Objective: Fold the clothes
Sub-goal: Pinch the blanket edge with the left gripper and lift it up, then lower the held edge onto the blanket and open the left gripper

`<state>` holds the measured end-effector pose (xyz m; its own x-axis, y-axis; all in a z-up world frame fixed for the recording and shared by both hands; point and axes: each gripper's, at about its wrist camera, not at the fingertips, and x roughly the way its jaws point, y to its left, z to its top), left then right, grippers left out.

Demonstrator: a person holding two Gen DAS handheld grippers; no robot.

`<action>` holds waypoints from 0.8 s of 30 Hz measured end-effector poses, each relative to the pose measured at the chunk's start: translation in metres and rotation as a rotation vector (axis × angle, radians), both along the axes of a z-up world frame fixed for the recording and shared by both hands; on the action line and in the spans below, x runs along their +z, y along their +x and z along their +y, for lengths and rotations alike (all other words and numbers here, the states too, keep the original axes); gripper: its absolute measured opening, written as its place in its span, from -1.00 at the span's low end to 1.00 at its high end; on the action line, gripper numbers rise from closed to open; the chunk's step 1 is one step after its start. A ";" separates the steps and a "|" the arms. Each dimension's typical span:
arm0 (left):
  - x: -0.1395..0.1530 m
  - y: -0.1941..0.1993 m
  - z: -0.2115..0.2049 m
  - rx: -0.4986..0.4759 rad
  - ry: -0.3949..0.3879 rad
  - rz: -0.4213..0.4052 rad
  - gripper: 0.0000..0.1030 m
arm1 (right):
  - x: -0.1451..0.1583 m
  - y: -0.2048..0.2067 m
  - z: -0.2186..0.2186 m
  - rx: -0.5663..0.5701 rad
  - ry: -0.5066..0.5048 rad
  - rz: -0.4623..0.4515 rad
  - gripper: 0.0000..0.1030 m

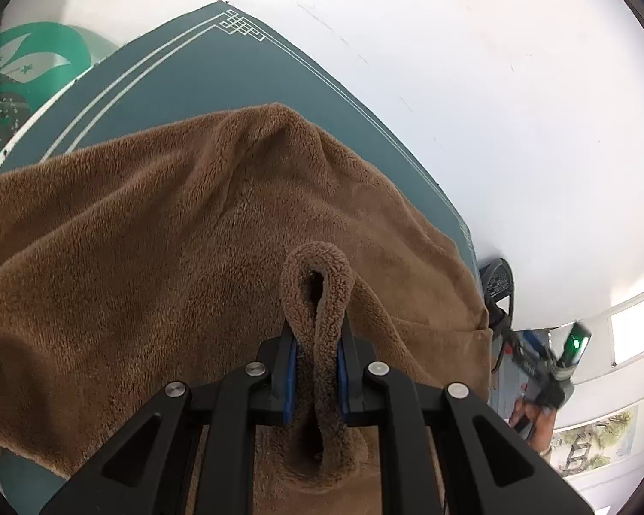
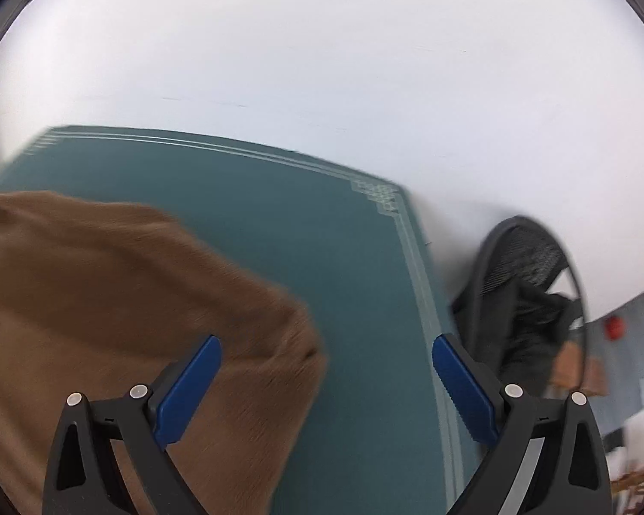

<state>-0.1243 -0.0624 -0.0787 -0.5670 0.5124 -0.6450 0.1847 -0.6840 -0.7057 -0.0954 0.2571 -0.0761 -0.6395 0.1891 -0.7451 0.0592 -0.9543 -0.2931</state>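
Teal mat (image 2: 343, 279): only left gripper (image 1: 317, 343) pinches fleece (image 1: 150, 236).

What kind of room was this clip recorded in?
Probably an office or a lab, not a home laundry area. A brown fleece garment lies on a teal mat with a white border, laid against a plain white wall, and a black mesh office chair stands beside it.

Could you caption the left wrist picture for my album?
Left hand-held gripper pinching a fold of brown fleece garment over a teal mat.
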 end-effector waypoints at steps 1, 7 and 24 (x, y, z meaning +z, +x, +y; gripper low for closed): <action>0.001 0.003 -0.001 -0.002 0.005 0.007 -0.70 | -0.002 0.007 -0.002 0.022 -0.017 -0.018 0.94; 0.015 0.019 -0.004 -0.029 0.024 0.065 -0.70 | -0.024 0.007 0.031 0.015 -0.230 -0.122 0.95; 0.024 -0.020 -0.001 -0.060 -0.154 0.039 -0.67 | -0.070 -0.009 0.031 -0.116 -0.130 -0.149 0.95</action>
<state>-0.1442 -0.0638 -0.0544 -0.5645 0.4432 -0.6963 0.1146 -0.7933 -0.5979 -0.1046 0.2876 -0.1456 -0.5003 0.1513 -0.8525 -0.0199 -0.9864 -0.1634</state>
